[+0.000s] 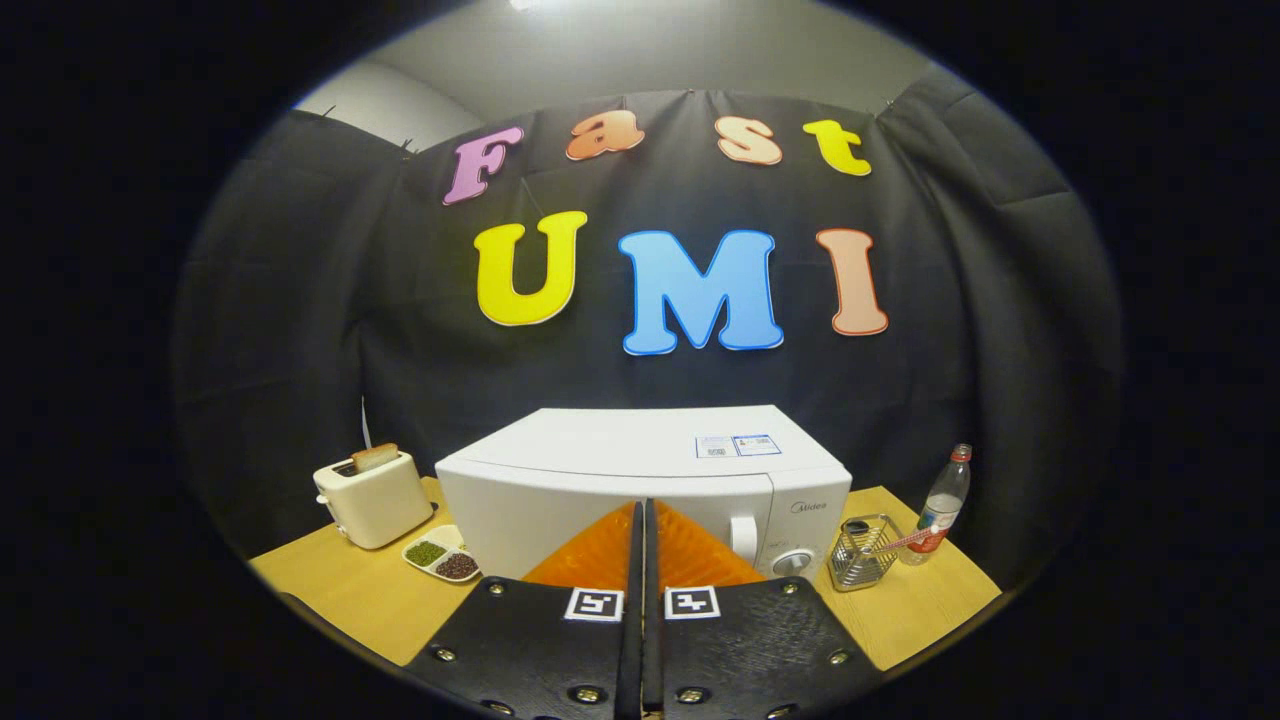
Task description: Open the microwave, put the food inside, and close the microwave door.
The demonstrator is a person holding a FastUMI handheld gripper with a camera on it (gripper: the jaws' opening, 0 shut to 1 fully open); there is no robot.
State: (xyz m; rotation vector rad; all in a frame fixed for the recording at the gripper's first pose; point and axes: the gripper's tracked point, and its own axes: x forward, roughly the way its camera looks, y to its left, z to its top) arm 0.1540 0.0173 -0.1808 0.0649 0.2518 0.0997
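looking across the pale wooden table from well back, i read this as the very start: the door-opening step is not yet begun. biggest thing ahead is the boxy white microwave, door shut, standing beyond my fingers with its control knob just right of them. left of it stands a cream two-slot toaster with a slice of bread poking up, and near that, by the microwave's left corner, a small white divided dish of green and dark food, which i take to be what goes inside. on the right sit a wire mesh basket and a clear plastic bottle with a red cap. my gripper has its two fingers pressed together, holding nothing. next i judge i must spread them and reach for the door's right edge.
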